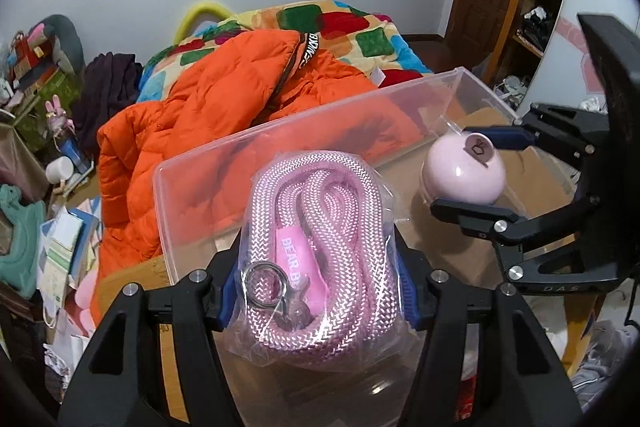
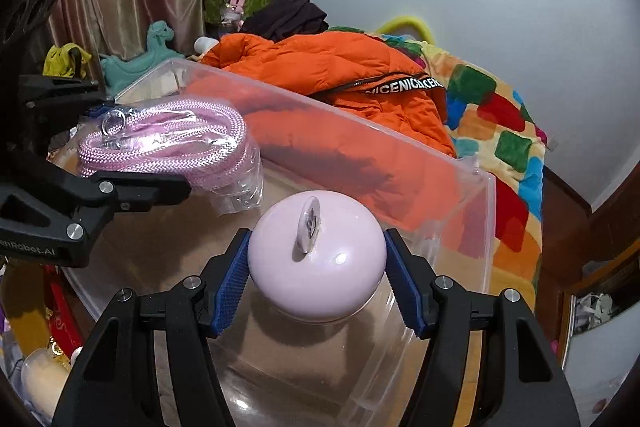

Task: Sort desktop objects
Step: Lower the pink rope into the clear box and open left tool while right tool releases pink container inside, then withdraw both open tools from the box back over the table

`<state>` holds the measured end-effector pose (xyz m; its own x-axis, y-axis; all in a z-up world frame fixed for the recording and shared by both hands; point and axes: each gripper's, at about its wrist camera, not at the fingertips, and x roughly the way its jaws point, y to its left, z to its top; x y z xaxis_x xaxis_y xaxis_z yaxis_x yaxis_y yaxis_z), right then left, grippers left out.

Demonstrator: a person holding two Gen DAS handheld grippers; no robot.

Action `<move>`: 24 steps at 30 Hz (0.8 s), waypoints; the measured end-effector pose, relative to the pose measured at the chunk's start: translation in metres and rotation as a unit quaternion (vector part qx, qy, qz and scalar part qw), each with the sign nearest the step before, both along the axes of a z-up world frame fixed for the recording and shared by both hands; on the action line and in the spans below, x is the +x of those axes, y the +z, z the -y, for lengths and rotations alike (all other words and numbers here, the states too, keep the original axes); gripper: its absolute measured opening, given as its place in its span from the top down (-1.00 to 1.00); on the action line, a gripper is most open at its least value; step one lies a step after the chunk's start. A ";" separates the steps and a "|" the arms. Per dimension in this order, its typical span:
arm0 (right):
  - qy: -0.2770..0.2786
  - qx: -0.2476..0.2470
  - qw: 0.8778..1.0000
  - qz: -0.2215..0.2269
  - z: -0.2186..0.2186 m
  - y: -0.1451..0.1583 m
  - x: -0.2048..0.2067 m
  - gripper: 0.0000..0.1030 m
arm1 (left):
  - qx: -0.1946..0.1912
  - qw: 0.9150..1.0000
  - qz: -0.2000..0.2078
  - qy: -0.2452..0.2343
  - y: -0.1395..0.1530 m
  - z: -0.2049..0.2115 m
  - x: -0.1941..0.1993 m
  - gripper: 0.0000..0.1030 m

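A clear plastic bin (image 1: 304,123) sits on a brown cardboard-covered counter (image 1: 532,183), its long far wall running from 9 o'clock toward 2 o'clock in the left wrist view. Beyond the bin, toward 12 o'clock, a bed (image 2: 516,227) carries a blanket of bright colored squares (image 1: 360,23) — red, green, blue and yellow — with an orange puffer jacket (image 1: 208,107) sprawled across it and a dark garment (image 1: 108,83) heaped at the jacket's 9 o'clock side. In the right wrist view the jacket (image 2: 340,67) lies just behind the bin's far wall (image 2: 360,155), the blanket (image 2: 500,131) spreading toward 3 o'clock.
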<state>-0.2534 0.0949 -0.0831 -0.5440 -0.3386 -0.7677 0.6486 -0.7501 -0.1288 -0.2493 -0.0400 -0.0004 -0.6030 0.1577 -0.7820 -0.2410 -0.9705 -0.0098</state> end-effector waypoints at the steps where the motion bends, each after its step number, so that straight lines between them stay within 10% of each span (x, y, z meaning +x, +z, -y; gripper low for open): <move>1: 0.000 0.001 1.000 -0.007 0.000 0.001 0.001 -0.19 | -0.005 1.000 -0.001 0.000 -0.001 -0.002 0.001 -0.18; 24: -0.029 -0.072 0.993 -0.093 -0.041 0.086 0.064 -0.61 | -0.060 0.989 -0.130 0.043 0.074 0.004 0.079 -0.81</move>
